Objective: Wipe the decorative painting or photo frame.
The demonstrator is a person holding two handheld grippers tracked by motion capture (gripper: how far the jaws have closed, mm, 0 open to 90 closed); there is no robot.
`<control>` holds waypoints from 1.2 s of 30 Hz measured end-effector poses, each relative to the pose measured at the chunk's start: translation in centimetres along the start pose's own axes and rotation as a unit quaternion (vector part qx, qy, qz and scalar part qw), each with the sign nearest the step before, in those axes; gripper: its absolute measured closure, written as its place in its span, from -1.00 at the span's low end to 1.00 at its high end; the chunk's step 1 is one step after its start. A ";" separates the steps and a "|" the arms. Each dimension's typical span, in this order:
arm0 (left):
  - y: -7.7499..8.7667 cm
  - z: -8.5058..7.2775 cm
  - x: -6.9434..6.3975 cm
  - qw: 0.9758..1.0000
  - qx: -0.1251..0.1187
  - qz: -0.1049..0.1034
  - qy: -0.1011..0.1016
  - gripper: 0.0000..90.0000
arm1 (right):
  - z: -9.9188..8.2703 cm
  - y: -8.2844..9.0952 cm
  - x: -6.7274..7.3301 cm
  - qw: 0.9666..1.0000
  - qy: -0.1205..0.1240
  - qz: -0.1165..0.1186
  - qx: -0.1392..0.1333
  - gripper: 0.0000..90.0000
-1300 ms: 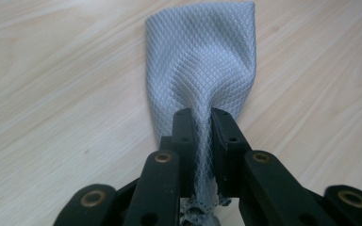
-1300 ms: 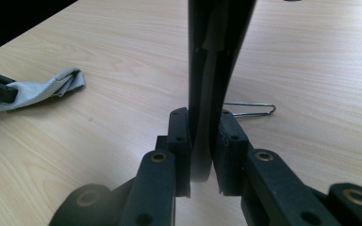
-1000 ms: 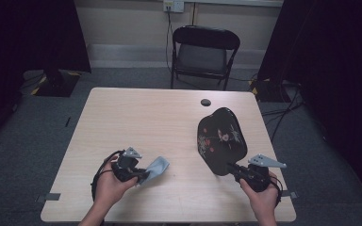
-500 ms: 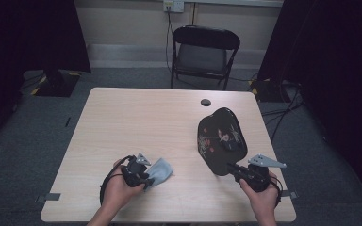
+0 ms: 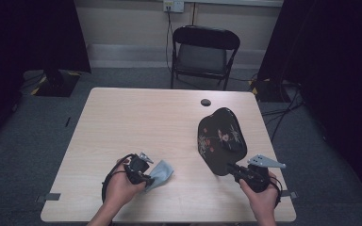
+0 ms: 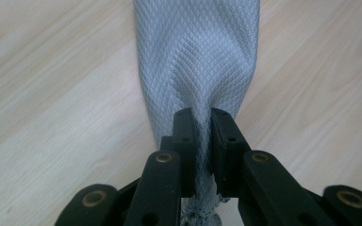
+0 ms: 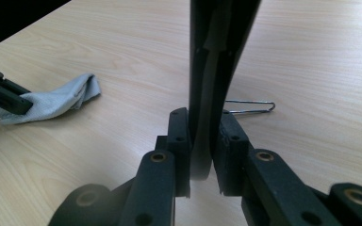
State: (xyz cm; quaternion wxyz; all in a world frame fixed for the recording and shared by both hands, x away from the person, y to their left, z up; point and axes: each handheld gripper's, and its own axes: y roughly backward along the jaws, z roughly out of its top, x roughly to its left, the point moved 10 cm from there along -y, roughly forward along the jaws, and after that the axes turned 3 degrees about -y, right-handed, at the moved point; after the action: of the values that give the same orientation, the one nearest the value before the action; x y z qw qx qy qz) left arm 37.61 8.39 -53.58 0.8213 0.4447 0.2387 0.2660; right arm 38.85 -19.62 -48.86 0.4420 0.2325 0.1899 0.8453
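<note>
High view: pale wooden worktop (image 5: 136,122); on its near left part the left tongs (image 5: 143,176) grip a grey cloth (image 5: 160,173), and at its near right corner the right tongs (image 5: 233,169) clamp a black floral tray (image 5: 219,139) by its near edge. Left gripper view: jaws pinch the cloth (image 6: 198,61), which lies on the worktop (image 6: 52,94). Right gripper view: jaws closed on the tray (image 7: 212,70), held edge-on above the worktop (image 7: 311,61); cloth (image 7: 56,101) far left; wire loop (image 7: 250,107) just behind the tray.
</note>
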 end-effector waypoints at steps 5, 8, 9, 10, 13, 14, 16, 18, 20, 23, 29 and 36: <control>1.7 3.4 -1.1 0.999 -0.043 -0.026 0.000 0.82 | 0.0 0.0 0.0 1.000 0.000 0.002 -0.001 0.75; 3.0 5.6 -1.3 0.998 -0.056 -0.021 -0.012 0.82 | 0.0 0.0 0.0 1.000 -0.001 0.001 0.000 0.75; 3.3 6.3 -1.5 0.998 -0.062 -0.023 -0.012 0.82 | 0.0 0.0 0.0 1.000 -0.001 0.001 0.000 0.75; 3.7 7.0 -1.6 0.997 -0.068 -0.022 -0.016 0.82 | 0.0 0.0 0.0 1.000 -0.001 0.001 0.000 0.75; 4.7 8.8 -1.7 0.997 -0.076 -0.010 -0.026 0.82 | 0.0 0.0 0.0 1.000 0.000 0.002 0.002 0.75; 4.9 9.4 -1.8 0.996 -0.080 -0.012 -0.026 0.82 | 0.0 0.0 0.0 1.000 0.000 0.002 0.002 0.75; 5.6 10.5 -2.0 0.996 -0.086 -0.009 -0.030 0.82 | 0.0 0.0 0.0 1.000 -0.002 0.003 0.002 0.75; 6.2 11.9 -2.2 0.994 -0.100 -0.004 -0.037 0.82 | 0.0 0.0 0.0 1.000 -0.002 0.003 0.003 0.75; 6.9 13.2 -2.6 0.993 -0.111 -0.003 -0.044 0.82 | 0.0 0.0 0.0 1.000 -0.002 0.004 0.003 0.75; 7.5 15.0 -3.3 0.990 -0.128 0.000 -0.056 0.82 | 0.0 0.0 0.0 1.000 -0.001 0.004 0.003 0.75; 6.7 17.6 -4.6 0.987 -0.141 -0.001 -0.083 0.82 | 0.1 0.0 -0.1 1.000 0.001 0.004 0.004 0.76; 3.2 17.6 -4.2 0.990 -0.116 0.003 -0.082 0.82 | 0.1 -0.1 -0.1 1.000 0.004 0.007 0.004 0.76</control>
State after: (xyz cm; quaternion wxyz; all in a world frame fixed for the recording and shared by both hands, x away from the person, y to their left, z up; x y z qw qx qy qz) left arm 44.81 -3.46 -41.55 0.8833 0.3675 0.1365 0.2572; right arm 39.02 -19.67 -48.80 0.4345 0.2320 0.1941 0.8483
